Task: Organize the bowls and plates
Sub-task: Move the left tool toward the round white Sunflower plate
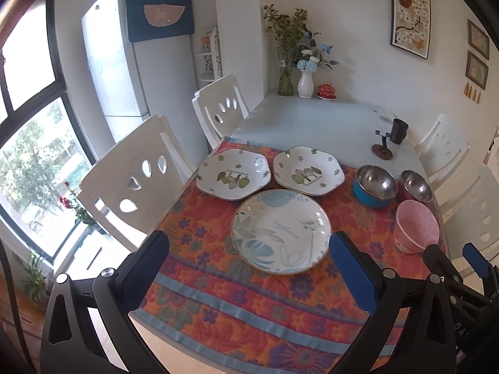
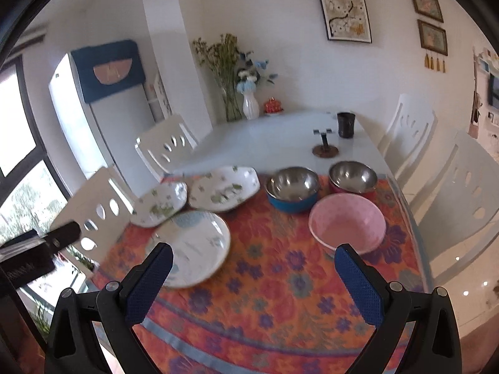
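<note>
Plates (image 1: pixel 280 231) beneath two splayed claws (image 1: pixel 249 246)

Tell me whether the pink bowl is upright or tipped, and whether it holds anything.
The pink bowl stands upright and empty on the floral orange tablecloth: its rim faces up and its bare inside shows.

The tablecloth (image 1: pixel 249 305) is orange with purple flowers and blue stripes. The round plate (image 1: pixel 280 232) shows pale blue leaves; one bowl (image 2: pixel 347 222) is pink, another (image 2: pixel 291 193) blue outside.

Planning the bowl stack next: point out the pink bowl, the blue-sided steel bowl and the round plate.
pink bowl (image 2: pixel 346 222), right wrist view, inner wall.
blue-sided steel bowl (image 2: pixel 292 184), right wrist view, steel inside.
round plate (image 1: pixel 280 230), left wrist view, centre.
</note>
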`<state>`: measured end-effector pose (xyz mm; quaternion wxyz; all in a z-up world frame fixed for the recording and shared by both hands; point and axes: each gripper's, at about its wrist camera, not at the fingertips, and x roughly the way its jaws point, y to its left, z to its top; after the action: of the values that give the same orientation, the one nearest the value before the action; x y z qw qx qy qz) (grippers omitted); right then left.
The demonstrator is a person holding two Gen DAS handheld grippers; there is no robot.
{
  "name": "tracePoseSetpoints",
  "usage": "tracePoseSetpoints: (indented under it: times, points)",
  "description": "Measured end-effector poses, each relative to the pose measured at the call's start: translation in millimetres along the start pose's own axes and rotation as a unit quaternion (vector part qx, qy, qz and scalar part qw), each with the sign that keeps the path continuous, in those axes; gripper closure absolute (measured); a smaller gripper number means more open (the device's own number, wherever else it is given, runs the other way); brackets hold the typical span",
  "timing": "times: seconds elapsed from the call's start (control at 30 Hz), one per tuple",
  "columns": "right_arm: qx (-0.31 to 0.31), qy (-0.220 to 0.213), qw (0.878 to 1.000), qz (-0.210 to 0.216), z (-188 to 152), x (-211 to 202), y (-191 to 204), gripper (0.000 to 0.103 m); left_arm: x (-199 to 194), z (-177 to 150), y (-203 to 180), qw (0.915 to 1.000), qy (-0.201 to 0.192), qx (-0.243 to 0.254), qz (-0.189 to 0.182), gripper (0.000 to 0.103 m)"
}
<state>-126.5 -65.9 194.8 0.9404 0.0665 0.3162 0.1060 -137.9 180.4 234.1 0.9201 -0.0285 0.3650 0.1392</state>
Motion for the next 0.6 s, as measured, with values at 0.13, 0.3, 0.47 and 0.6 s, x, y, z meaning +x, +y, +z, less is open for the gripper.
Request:
tracePoseSetpoints:
  times: [0.13, 0.3, 0.47, 0.6]
  points:
    - [-0.020, 0.021, 0.999, -0.028, 2.4, 27.1, 24.7, 0.000, 17.7, 4.3, 20.7, 0.9999, -0.001, 0.007, -0.014, 0.000]
    - [-0.039, 0.056, 0.996, -0.058, -2.9, 66.3, 56.8, 0.000, 55.0, 3.3, 42.1, 0.9970, 0.039, 0.034, -0.057, 0.001]
    - [-0.033, 0.108, 0.992, -0.054, -13.9, 107.7, 72.9, 0.000, 99.6, -4.9, 60.6, 0.9905, 0.079, 0.066, -0.091, 0.001]
    - [0.006, 0.138, 0.989, -0.048, -30.0, 136.7, 60.5, 0.000, 145.2, -11.7, 80.0, 0.9801, 0.127, 0.055, -0.143, 0.001]
